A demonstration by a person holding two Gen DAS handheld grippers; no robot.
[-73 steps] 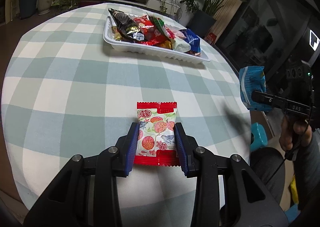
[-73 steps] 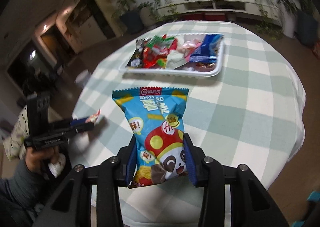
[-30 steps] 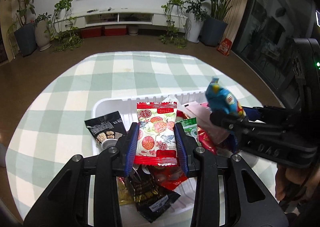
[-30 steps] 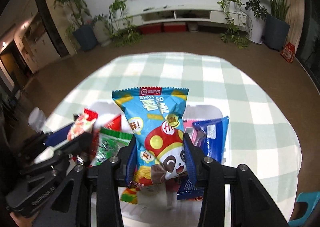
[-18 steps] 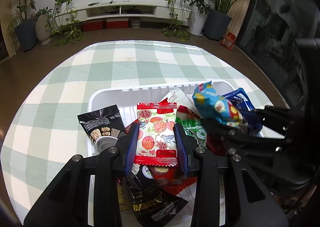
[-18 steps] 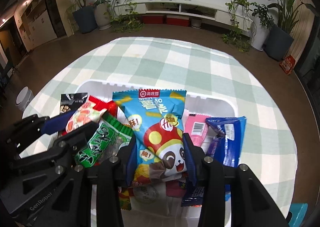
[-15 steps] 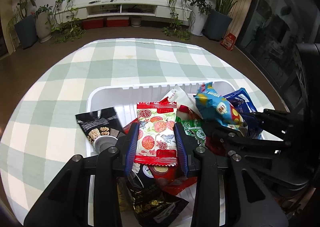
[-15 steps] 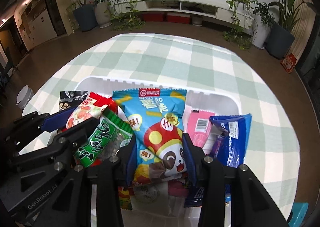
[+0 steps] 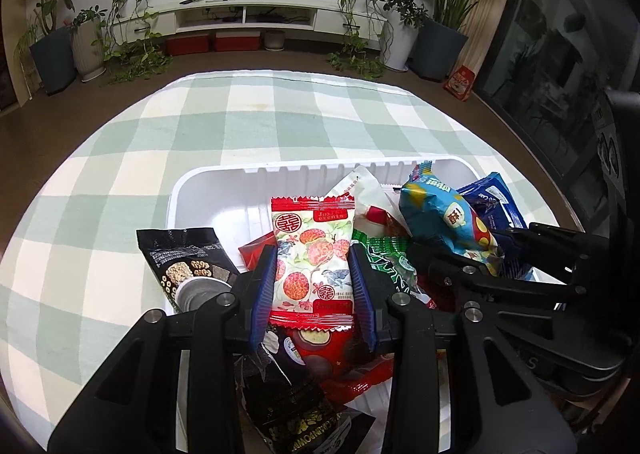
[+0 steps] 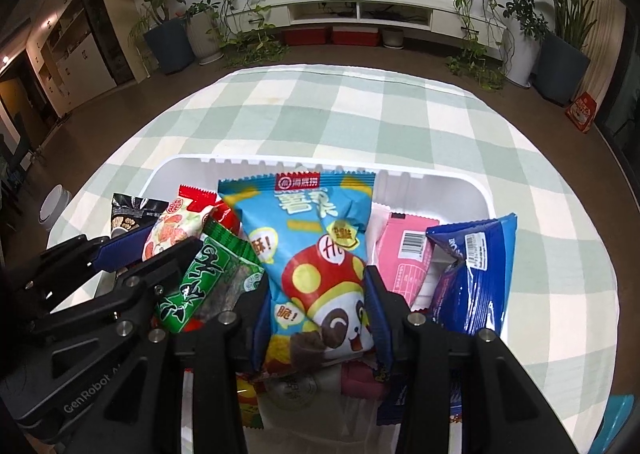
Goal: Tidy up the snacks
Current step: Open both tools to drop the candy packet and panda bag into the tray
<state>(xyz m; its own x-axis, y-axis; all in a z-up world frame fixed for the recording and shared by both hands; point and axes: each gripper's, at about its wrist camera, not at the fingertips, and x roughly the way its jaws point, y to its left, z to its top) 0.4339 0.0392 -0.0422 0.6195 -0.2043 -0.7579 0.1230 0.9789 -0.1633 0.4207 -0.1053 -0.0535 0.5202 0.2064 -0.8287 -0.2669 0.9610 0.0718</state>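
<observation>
Round surface draped in soft green-and-cream checked cloth [image 9: 248,125], carrying a white ribbed plastic tray [image 9: 320,167] heaped with crinkly foil and film snack packets. Left claw [image 9: 313,286], matte black with ridged blue pads, closed narrowly on a small pillow-shaped sweet packet [image 9: 313,258]: white film printed with red lychees, red serrated seals top and bottom, held upright just above the pile near the tray's left half. Right claw [image 10: 320,312] of the same build, clamped on the lower part of a puffy sky-blue crisp bag [image 10: 310,250] (glossy, with a mushroom-capped panda cartoon and a zigzag-cut top edge), poised over the tray's middle. Beside the blue bag, a green crinkled packet [image 10: 216,274] leaning against the left claw's arm, a flat pink packet with a barcode [image 10: 404,258], and a creased dark-blue foil wrapper [image 10: 476,274] propped against the tray's right end. Over the tray's left rim, a black matte packet showing cereal rings [image 9: 184,254], partly hanging onto the cloth. Beneath the left claw, a red glossy wrapper [image 9: 340,358] and a black-and-gold foil packet [image 9: 288,410], both lying flat in the tray. Whether either held packet touches the pile below: not clear from these views.
</observation>
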